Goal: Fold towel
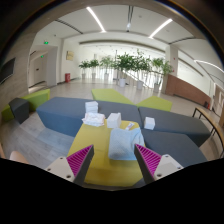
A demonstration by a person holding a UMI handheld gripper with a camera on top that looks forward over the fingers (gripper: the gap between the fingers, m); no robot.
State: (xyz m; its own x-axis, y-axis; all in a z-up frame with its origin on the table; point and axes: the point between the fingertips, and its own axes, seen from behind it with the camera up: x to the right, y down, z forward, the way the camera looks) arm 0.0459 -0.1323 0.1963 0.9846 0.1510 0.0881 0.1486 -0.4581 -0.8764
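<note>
A pale blue-white towel (125, 143) lies flat on a yellow tabletop (95, 160), just ahead of my fingers and a little right of the middle. My gripper (113, 158) is open, with a wide gap between the two pink pads (80, 158), and holds nothing. It hovers above the near part of the yellow table, short of the towel's near edge.
Beyond the towel, several small white items (94, 119) stand at the table's far end. Grey and green sofa blocks (60, 110) ring the table. Potted plants (125, 65) stand far back in a wide hall.
</note>
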